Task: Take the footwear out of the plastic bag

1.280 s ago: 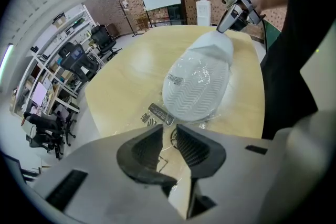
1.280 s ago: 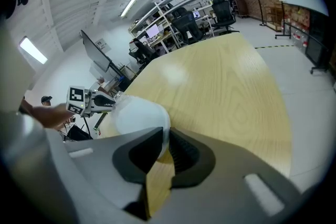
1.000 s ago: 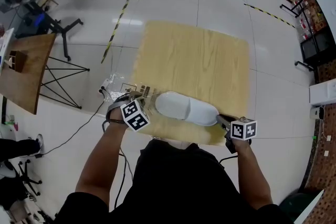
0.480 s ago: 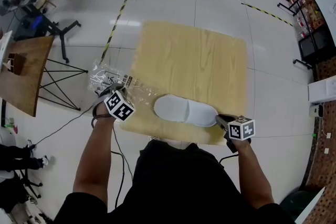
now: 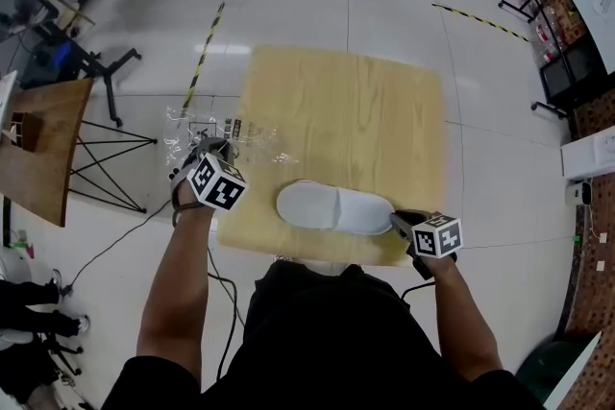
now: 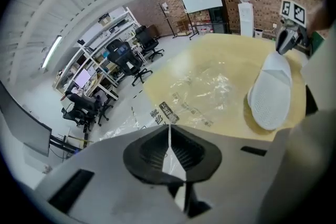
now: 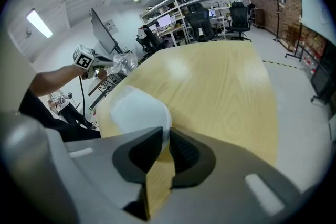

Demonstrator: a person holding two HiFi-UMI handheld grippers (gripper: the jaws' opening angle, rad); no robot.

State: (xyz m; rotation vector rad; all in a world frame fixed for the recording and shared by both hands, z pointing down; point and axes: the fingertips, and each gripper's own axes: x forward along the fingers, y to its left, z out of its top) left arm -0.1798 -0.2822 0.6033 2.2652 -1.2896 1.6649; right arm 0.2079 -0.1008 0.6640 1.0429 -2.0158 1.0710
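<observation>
Plastic bag point(image 5: 226, 134) — clear, crumpled, empty, draped over the bench's point(image 5: 356, 101) left edge, with a printed strip showing. Left hand-held gripper point(image 5: 205, 150): jaws closing to a sliver, with a fold of the bag's film pinched between them. Right hand-held gripper point(image 5: 395, 222): jaws narrow, clamped on the rim of the slipper point(image 5: 332, 208). The slipper is white and soft, lying flat on the bench near its front edge — wholly outside the bag and just beside it.

Transparent plastic bag point(image 6: 202, 89): a dark printed strip point(image 6: 169, 111) is shown; its characters cannot be read.
Elsewhere: no legible text is found.
</observation>
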